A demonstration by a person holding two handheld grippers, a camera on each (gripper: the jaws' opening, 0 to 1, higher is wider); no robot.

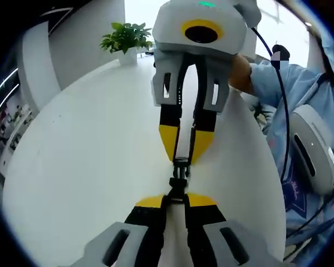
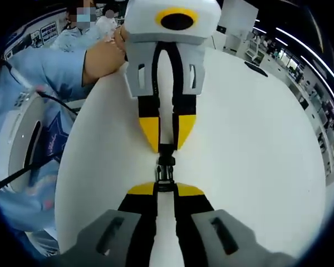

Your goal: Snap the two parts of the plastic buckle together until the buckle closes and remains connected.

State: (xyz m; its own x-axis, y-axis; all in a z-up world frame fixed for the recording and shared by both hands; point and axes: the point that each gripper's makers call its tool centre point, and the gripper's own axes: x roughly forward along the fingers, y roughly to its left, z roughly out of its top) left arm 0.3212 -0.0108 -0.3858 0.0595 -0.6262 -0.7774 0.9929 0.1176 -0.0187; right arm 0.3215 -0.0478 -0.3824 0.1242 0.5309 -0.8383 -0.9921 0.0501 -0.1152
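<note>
Your left gripper [image 1: 176, 196] and right gripper [image 2: 166, 188] each pinch half of the black buckle [image 1: 179, 173] above the white table [image 1: 89, 167], nearly mated; push straight together

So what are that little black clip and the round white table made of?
The clip looks like moulded black plastic with a dull sheen, ribbed and thin-walled. The table seems a smooth white laminate or painted top; its even, softly reflective surface leaves that open.
</note>
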